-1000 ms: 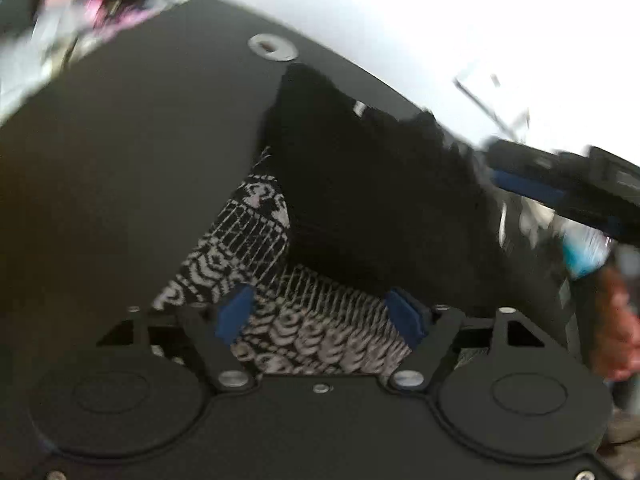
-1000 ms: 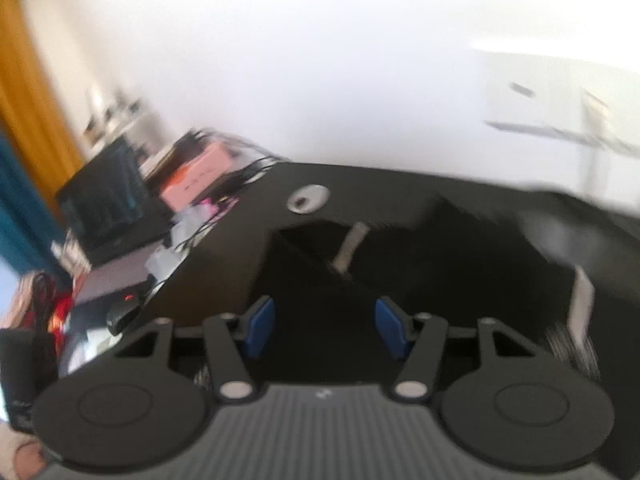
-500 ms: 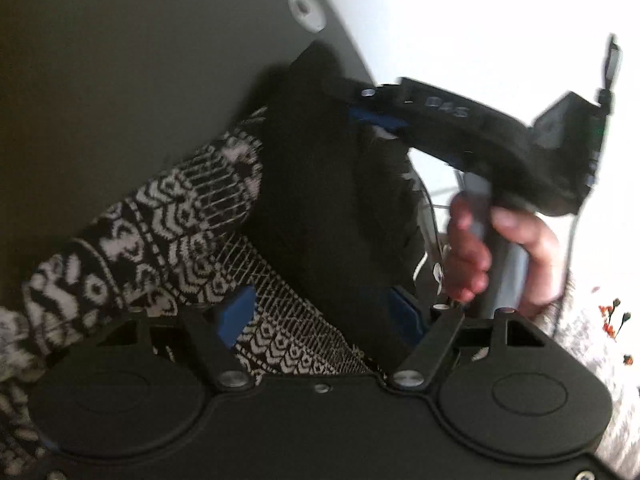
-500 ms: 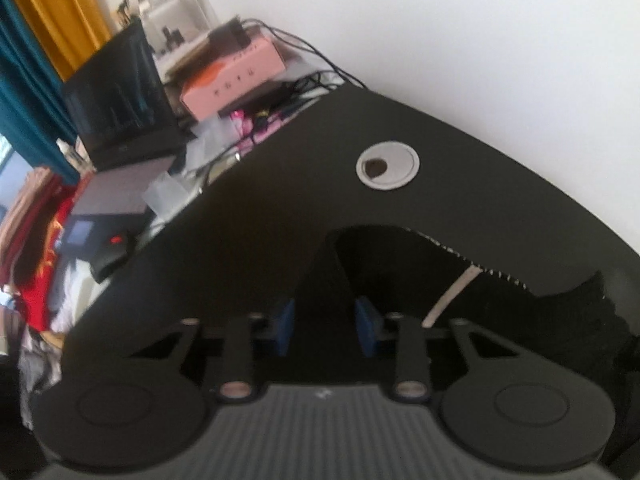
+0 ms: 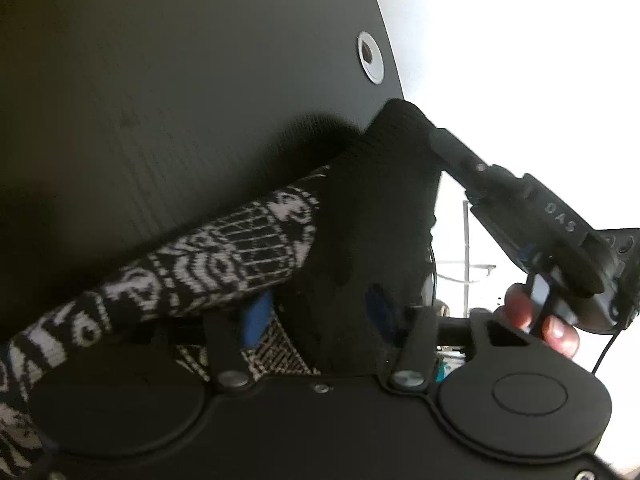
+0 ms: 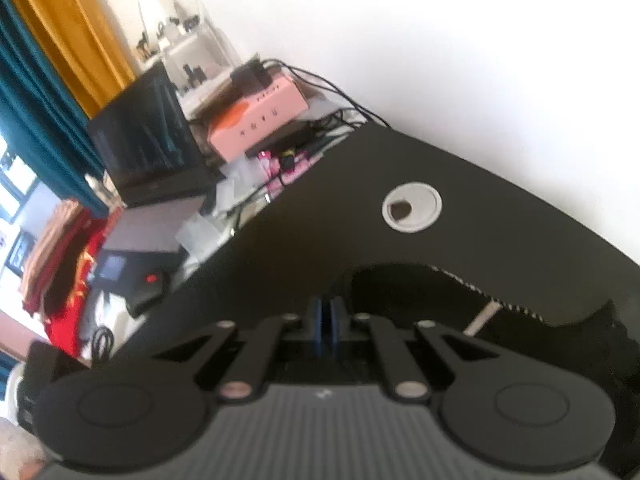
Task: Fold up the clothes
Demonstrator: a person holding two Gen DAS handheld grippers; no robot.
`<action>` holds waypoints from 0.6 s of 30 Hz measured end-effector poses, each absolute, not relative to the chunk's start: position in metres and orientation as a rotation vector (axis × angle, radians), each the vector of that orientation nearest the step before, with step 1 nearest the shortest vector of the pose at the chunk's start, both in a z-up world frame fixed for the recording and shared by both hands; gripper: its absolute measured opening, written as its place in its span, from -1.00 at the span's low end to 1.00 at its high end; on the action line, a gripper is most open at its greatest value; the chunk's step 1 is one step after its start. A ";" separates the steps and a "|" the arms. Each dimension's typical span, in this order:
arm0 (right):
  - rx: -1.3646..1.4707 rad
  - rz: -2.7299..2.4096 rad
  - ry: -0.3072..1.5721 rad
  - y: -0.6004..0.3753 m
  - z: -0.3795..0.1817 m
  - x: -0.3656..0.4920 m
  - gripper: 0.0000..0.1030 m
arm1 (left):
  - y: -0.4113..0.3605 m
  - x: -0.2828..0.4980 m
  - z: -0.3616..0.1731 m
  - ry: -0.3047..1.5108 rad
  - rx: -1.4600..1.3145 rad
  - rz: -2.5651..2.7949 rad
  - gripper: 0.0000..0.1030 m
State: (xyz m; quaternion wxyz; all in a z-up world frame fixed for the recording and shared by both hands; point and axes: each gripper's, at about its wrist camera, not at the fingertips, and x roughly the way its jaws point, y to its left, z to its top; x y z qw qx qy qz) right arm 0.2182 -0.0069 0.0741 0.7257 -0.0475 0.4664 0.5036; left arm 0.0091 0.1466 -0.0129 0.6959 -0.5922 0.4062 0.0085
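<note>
A knit sweater, black (image 5: pixel 372 220) with a black-and-white patterned part (image 5: pixel 224 256), hangs lifted over the black table (image 5: pixel 160 100). In the left wrist view my left gripper (image 5: pixel 317 314) has its blue pads apart with bunched black fabric between them, and the patterned part drapes over its left finger. My right gripper (image 5: pixel 435 137) pinches the sweater's top edge, with a person's hand (image 5: pixel 536 320) on its handle. In the right wrist view my right gripper (image 6: pixel 325 318) has its pads together on the black sweater's edge (image 6: pixel 420 300).
A silver cable grommet (image 6: pixel 412 208) sits in the table near its far edge by the white wall. Left of the table stand a laptop (image 6: pixel 148 136), a pink box (image 6: pixel 260 120) and tangled cables. Teal and orange curtains hang further left.
My right gripper closed fully on the sweater's edge. The left gripper's pads moved closer together around the black fabric, and the sweater rose off the table.
</note>
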 end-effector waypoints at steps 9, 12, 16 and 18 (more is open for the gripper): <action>-0.150 1.019 0.967 0.023 0.063 0.216 -0.90 | 0.170 -0.005 -0.014 0.832 -1.340 0.103 -0.78; -0.175 0.978 0.943 0.034 0.058 0.214 -0.89 | 0.177 -0.008 -0.019 0.842 -1.327 0.148 -0.77; -0.137 0.922 0.912 0.027 0.062 0.214 -0.49 | 0.180 -0.005 -0.019 0.865 -1.304 0.149 -0.67; -0.038 0.891 0.896 0.000 0.076 0.217 -0.45 | 0.180 -0.005 -0.008 0.868 -1.281 0.142 -0.34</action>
